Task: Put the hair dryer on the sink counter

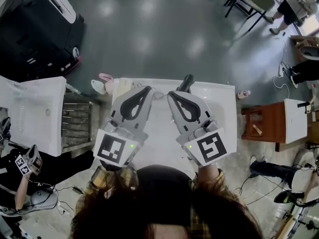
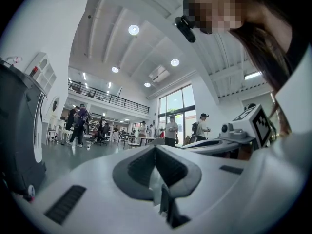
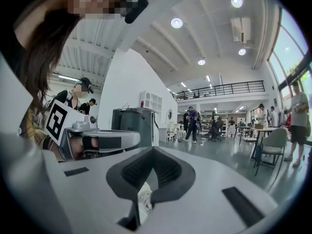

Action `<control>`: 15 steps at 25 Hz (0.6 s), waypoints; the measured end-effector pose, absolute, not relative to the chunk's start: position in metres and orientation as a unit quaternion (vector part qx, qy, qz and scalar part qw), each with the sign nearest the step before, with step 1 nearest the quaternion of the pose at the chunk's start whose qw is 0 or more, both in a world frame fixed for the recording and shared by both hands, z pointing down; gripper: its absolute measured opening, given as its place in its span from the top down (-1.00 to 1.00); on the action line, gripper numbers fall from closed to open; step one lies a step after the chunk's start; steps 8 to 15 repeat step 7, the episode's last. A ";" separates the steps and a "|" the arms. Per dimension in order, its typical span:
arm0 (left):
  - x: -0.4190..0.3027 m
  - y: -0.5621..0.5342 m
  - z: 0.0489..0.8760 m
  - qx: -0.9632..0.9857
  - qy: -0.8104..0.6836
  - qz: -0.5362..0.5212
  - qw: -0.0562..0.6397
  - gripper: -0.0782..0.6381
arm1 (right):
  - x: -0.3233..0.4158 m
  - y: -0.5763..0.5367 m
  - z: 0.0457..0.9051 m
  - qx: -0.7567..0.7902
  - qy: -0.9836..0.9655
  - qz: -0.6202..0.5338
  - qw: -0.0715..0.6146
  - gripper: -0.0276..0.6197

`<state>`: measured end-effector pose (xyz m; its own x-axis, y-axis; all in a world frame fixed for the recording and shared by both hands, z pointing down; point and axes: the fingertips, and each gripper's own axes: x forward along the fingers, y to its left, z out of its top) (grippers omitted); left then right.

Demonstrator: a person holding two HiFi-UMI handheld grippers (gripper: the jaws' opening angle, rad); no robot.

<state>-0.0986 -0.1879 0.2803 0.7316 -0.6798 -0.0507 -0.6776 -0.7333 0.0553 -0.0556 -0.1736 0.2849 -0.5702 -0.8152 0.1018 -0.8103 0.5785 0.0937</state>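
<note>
Both pairs of jaws are clenched on nothing. The left gripper [image 2: 156, 148] has its dark pads meeting at the tip, and so does the right gripper [image 3: 152, 150]. The person holds the two side by side, close but not touching, tips leaning slightly toward each other. Each gripper's view looks out level across the hall rather than down, and each catches the other's marker cube at its edge.

From the head view, both grippers sit over the white counter [image 1: 224, 108]. A dark shape that I take for the hair dryer [image 1: 187, 82] pokes out just past the right gripper's tip, at the far edge of the counter. The gripper hides most of it, so I can't say how it lies or whether the gripper touches it.

On the floor at the counter's far left corner lie pink slippers [image 1: 104, 79]. A small bottle [image 1: 243, 94] stands by the far right corner, and a brown stool [image 1: 264, 123] is just beside the counter on the right. A white unit [image 1: 35, 108] is off to the left, with a black machine [image 1: 40, 29] beyond it. People stand about further back in the hall.
</note>
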 end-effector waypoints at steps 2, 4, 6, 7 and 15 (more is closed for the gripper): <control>-0.099 -0.190 0.280 0.933 -0.359 -0.028 0.011 0.73 | -0.054 -0.174 0.285 0.460 -0.885 -0.018 0.066 0.87; -0.099 -0.191 0.279 0.936 -0.352 -0.022 0.004 0.73 | -0.053 -0.174 0.285 0.462 -0.884 -0.018 0.065 0.87; -0.098 -0.193 0.278 0.938 -0.346 -0.018 -0.001 0.73 | -0.052 -0.174 0.284 0.463 -0.884 -0.020 0.064 0.87; -0.098 -0.193 0.278 0.939 -0.343 -0.017 -0.004 0.73 | -0.051 -0.175 0.284 0.463 -0.884 -0.021 0.063 0.87; -0.098 -0.193 0.278 0.939 -0.343 -0.017 -0.004 0.73 | -0.051 -0.175 0.284 0.463 -0.884 -0.021 0.063 0.87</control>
